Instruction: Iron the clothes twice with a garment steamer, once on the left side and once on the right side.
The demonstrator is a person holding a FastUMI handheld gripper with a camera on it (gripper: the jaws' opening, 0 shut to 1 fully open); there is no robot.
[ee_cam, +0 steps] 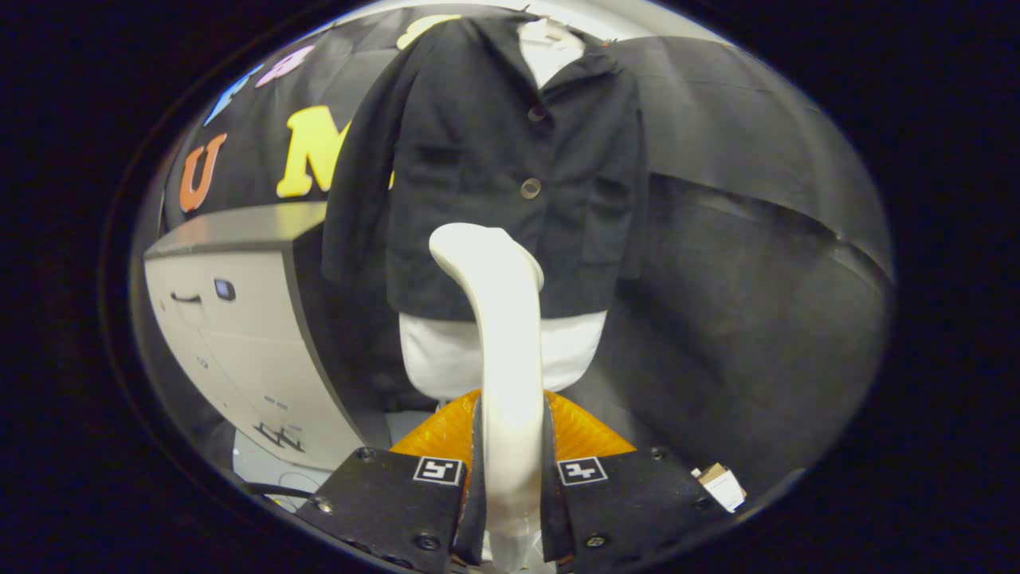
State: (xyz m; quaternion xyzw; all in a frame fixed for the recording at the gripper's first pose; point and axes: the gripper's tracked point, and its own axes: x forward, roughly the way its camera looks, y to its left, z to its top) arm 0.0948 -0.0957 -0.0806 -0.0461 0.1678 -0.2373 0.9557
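Claw [510, 470] clamped on white garment steamer [498, 319], curved head raised before dark buttoned jacket [494, 159] on mannequin [498, 355]

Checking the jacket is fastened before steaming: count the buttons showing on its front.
2. A dark button sits just below the collar; a paler button sits lower on the jacket, above the steamer clamped in the tongs. The steamer may hide more.

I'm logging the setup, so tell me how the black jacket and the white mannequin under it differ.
The black jacket is dark cloth with buttons and pockets; the white mannequin is plain and pale. The jacket hangs over the mannequin, whose lower torso shows below the hem. Both stand beyond the garment steamer, clamped by the gripper.
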